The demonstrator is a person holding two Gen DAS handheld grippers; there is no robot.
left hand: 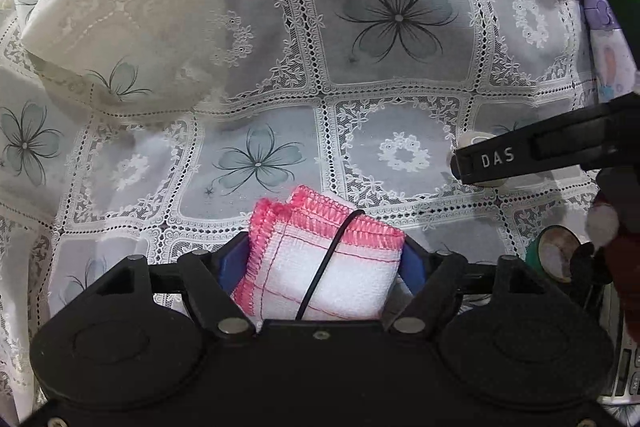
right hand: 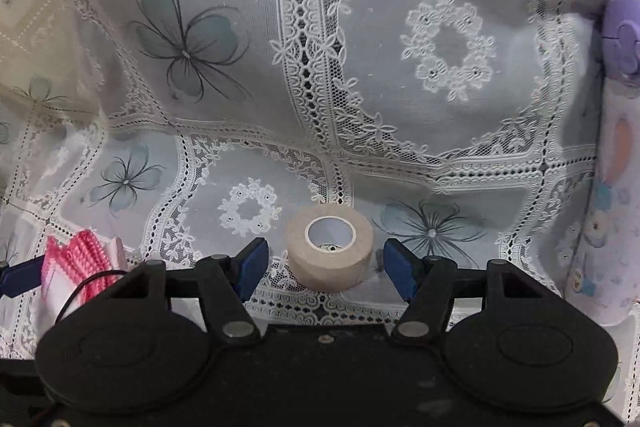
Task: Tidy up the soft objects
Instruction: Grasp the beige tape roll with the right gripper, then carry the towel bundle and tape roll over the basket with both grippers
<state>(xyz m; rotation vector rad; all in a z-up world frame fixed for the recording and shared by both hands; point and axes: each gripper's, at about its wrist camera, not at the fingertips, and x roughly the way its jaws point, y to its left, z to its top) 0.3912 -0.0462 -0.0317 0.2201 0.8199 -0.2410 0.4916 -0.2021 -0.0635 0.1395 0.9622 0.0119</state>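
My left gripper [left hand: 325,259] is shut on a folded white cloth with pink stitched edges [left hand: 324,267], held between its blue pads just above the lace tablecloth [left hand: 392,27]. The same cloth [right hand: 80,259] shows at the left edge of the right wrist view. My right gripper [right hand: 326,267] is open, its blue fingers [right hand: 254,267] on either side of a beige roll of tape [right hand: 330,247] that stands flat on the tablecloth [right hand: 452,131]. The fingers are apart from the roll. In the left wrist view the right gripper's black finger hides most of the roll [left hand: 478,139].
A purple and white printed bottle or pouch [right hand: 618,155] lies at the right edge; it also shows in the left wrist view [left hand: 608,39]. A green roll [left hand: 554,255] and a red and white soft item [left hand: 608,227] sit at the right of the left wrist view.
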